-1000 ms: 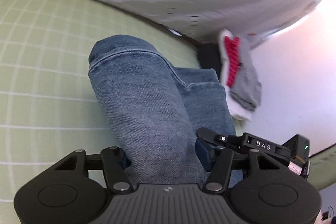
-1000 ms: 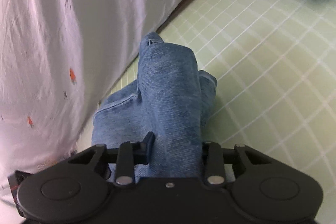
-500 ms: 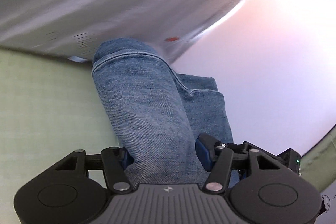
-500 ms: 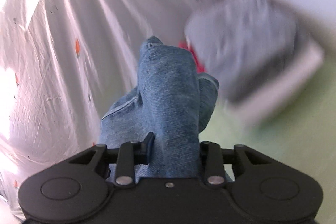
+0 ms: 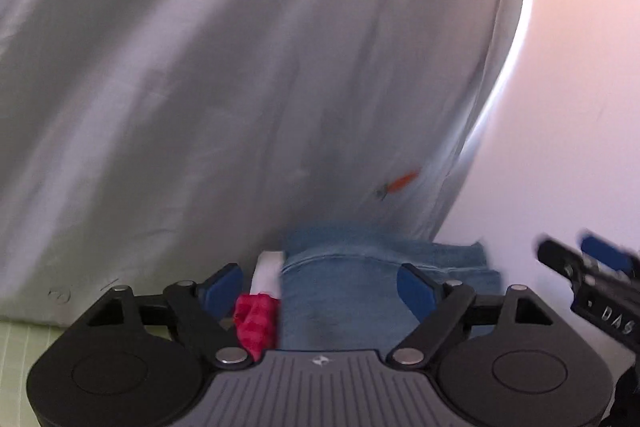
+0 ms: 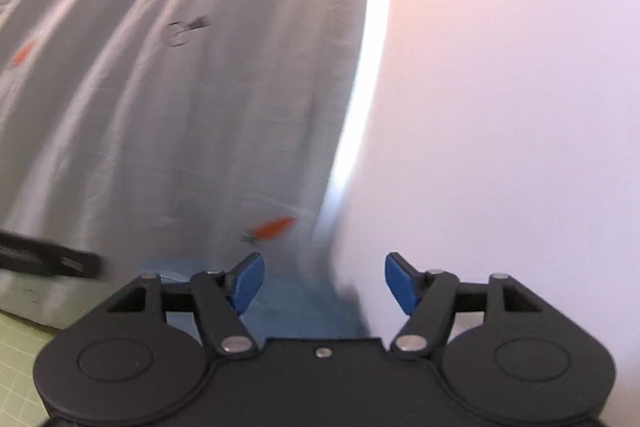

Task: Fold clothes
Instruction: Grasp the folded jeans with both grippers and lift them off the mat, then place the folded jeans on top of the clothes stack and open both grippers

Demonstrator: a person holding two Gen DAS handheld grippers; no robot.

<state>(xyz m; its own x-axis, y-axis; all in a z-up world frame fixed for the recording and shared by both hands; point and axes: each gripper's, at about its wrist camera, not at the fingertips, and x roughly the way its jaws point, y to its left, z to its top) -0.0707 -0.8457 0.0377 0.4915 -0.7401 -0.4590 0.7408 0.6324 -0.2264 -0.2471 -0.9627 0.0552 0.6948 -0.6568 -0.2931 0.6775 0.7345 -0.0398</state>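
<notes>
The folded blue jeans lie low in the left wrist view, on top of a red and white garment. My left gripper is open, its blue pads apart on either side of the jeans and not touching them. My right gripper is open and empty; a blurred patch of the jeans lies below its fingers. The right gripper also shows at the right edge of the left wrist view.
A white curtain with small orange marks hangs straight ahead, also in the right wrist view. A pale wall is to the right. The green grid mat shows at the lower left.
Both grippers have opened and let go of the jeans, which now rest on the red and white garment. Both cameras have tilted up toward the curtain and wall.
</notes>
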